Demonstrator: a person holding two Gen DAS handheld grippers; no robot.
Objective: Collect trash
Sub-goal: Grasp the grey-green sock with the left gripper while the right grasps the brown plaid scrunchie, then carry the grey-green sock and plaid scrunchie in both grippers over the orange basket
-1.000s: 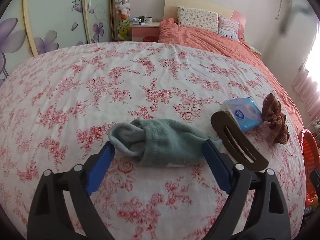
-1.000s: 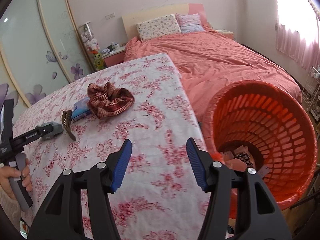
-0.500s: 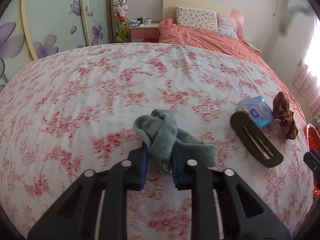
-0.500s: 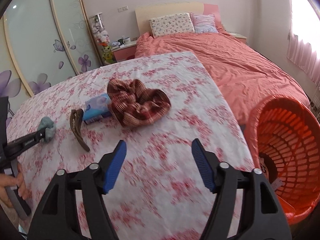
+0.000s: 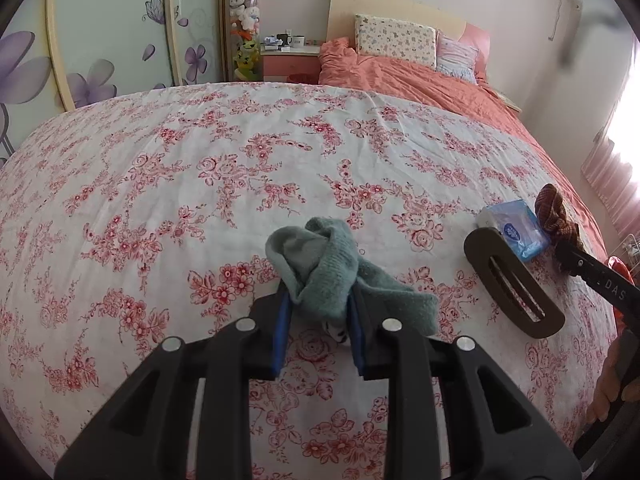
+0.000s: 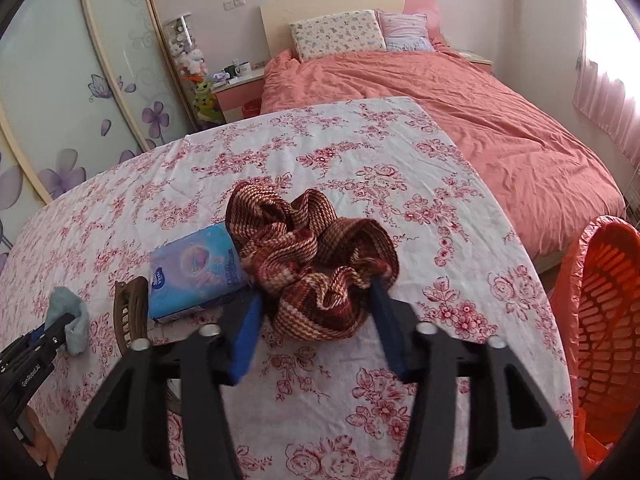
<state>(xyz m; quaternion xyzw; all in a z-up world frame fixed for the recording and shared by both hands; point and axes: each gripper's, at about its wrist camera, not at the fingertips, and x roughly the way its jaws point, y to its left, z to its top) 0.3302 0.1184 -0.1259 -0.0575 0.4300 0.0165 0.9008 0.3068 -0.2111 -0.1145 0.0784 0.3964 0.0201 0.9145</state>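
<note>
My left gripper is shut on a grey-green sock, bunched up between the blue pads just above the flowered tablecloth. The sock also shows at the far left of the right wrist view. My right gripper is open, its blue fingers on either side of a brown striped scrunchie, which lies on the cloth. The scrunchie shows at the right edge in the left wrist view.
A blue tissue pack lies left of the scrunchie, and a brown hair clip left of that. An orange mesh basket stands off the table's right edge. A bed with an orange cover lies beyond.
My left gripper has shut on the sock and bunched it up. My right gripper has swung left from the basket and come up around the scrunchie.
</note>
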